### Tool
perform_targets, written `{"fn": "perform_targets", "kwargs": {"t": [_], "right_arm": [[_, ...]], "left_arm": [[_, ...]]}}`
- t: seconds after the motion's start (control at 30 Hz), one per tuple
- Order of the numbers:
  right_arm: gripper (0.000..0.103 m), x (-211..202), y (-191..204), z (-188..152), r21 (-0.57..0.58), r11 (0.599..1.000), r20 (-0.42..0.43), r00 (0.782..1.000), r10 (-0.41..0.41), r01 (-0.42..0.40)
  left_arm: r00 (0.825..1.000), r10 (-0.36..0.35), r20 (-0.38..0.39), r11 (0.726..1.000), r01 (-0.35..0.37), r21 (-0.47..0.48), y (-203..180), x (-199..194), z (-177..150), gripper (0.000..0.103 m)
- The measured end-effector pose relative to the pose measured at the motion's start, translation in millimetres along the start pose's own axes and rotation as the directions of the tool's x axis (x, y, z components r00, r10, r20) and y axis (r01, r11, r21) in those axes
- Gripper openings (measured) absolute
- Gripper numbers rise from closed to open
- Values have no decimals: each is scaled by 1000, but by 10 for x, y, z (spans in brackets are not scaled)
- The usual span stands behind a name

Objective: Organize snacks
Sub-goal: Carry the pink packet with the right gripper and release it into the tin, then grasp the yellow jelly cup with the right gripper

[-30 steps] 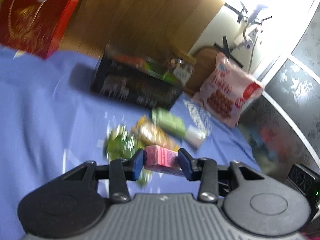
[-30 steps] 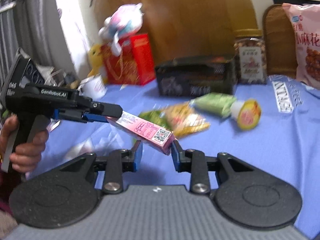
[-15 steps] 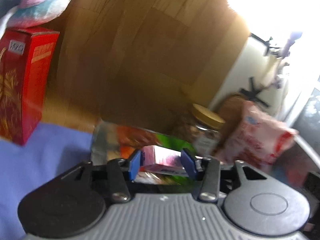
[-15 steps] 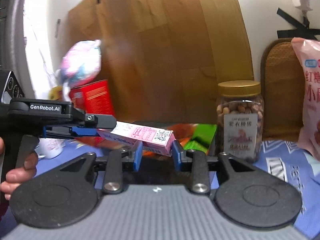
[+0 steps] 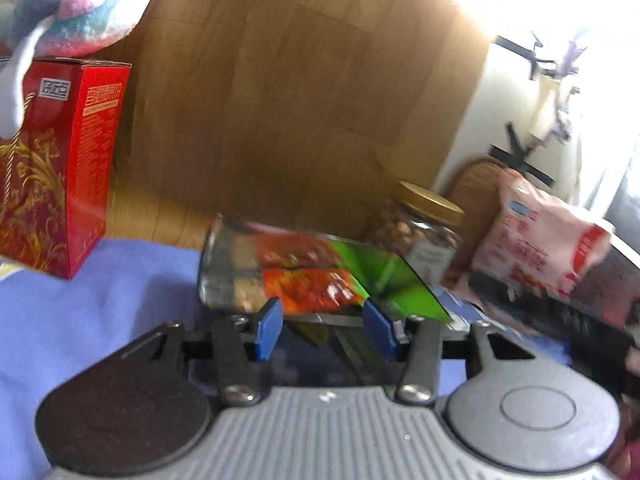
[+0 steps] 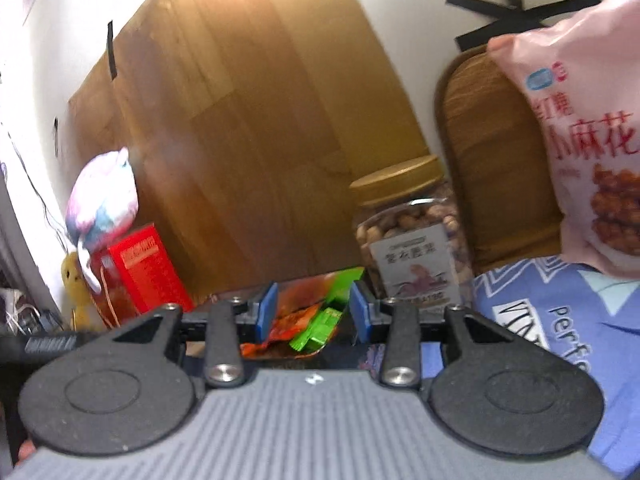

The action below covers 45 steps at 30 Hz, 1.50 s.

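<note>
Snacks sat in a dark open box on the blue cloth: orange-red packets and green packets visible inside, all blurred in the L view. Pink carton wasn't identifiable in either view, so can't say where it lay.

L gripper hung just in front of the box, blue pads spread, nothing btwn them. Its pads framed the box's near edge but whether they touched it couldn't be told.

R gripper was over the same box, jaws opening, pads apart w/ nothing pinched; orange and green packets showed thru the gap, lying lower in the box, not held.

Behind the box stood a clear jar of nuts w/ gold lid, just beside the box's right rear corner. Big pink snack bag leaned further right, near the jar. Red gift box stood at left on the cloth, well apart from the dark box, w/ a pastel plush toy on top. Wooden panel backed everything.
</note>
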State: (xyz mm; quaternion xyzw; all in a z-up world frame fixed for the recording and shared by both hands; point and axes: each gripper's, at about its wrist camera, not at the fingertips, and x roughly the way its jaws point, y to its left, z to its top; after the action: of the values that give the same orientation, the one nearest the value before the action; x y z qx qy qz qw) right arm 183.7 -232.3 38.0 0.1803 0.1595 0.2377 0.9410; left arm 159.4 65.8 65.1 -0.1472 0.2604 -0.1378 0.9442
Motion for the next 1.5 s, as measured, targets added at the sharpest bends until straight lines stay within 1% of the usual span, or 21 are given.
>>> {"fn": "perform_targets", "kwargs": {"t": [0.13,0.23,0.33,0.37,0.4,0.47,0.5,0.57,0.6,0.67,0.73,0.8,0.9,0.93,1.03,1.13,1.17,1.23,1.3,1.37,1.5], "right_arm": [[43,-275,-85,-9,40,999,10,1000,-18,17],[43,-467,-217,-144,91,995,-32,999,-39,42],[44,-578,-297,-311,107,992,-110,992,-57,68],[48,-578,-300,-359,102,992,-145,988,-60,75],[51,-558,-295,-412,93,992,-187,980,-63,81],[50,-517,-275,-545,68,993,-271,960,-74,96],[48,-495,-253,-609,54,994,-309,948,-77,99],[48,-555,-115,-706,-15,996,-312,946,-90,89],[48,-618,-50,-735,-39,996,-317,945,-84,76],[48,-715,76,-818,-54,998,-336,941,-37,20],[48,-831,253,-922,-103,994,-344,939,-6,-31],[48,-940,443,-1005,-157,982,-363,931,44,-108],[48,-1047,726,-1167,-185,939,-445,876,183,-291],[48,-1068,831,-1236,-204,921,-465,861,207,-331],[50,-1132,1141,-1411,-284,868,-488,841,234,-406],[50,-1125,1303,-1467,-276,850,-506,820,268,-449],[50,-1110,1323,-1472,-273,849,-507,818,272,-452],[51,-1111,1353,-1478,-280,852,-501,825,263,-442],[59,-1108,1327,-1461,-265,866,-492,832,255,-423],[64,-1117,1312,-1465,-256,879,-480,842,246,-402],[64,-1261,1277,-1500,-252,892,-462,856,230,-376]], "left_arm": [[997,-55,-57,998,56,12,-162,-227,-300,46],[989,-89,-115,995,93,25,-289,-308,-568,46],[979,-107,-172,993,112,20,-369,-347,-816,46],[975,-109,-192,993,113,12,-374,-345,-894,46],[971,-109,-215,994,111,-3,-371,-343,-971,46],[963,-115,-245,993,109,-40,-332,-369,-1092,45],[964,-122,-235,992,112,-54,-311,-417,-1132,45],[966,-115,-230,993,104,-61,-289,-495,-1150,46],[967,-113,-228,993,99,-69,-261,-541,-1160,46],[967,-117,-229,990,96,-100,-178,-625,-1189,46],[966,-128,-226,986,99,-133,-105,-708,-1201,46],[964,-142,-223,981,108,-159,-46,-793,-1218,46],[957,-180,-227,972,137,-192,16,-909,-1264,46],[955,-190,-228,969,145,-198,31,-945,-1285,46],[949,-210,-234,962,158,-221,66,-1042,-1371,46],[944,-226,-241,952,162,-260,125,-1127,-1472,46],[942,-234,-239,948,166,-272,146,-1153,-1495,46],[942,-243,-233,941,171,-290,179,-1208,-1527,46],[942,-247,-228,938,173,-301,203,-1250,-1547,47],[940,-254,-226,933,177,-312,218,-1270,-1565,47],[938,-266,-223,925,184,-332,235,-1296,-1583,48]]}}
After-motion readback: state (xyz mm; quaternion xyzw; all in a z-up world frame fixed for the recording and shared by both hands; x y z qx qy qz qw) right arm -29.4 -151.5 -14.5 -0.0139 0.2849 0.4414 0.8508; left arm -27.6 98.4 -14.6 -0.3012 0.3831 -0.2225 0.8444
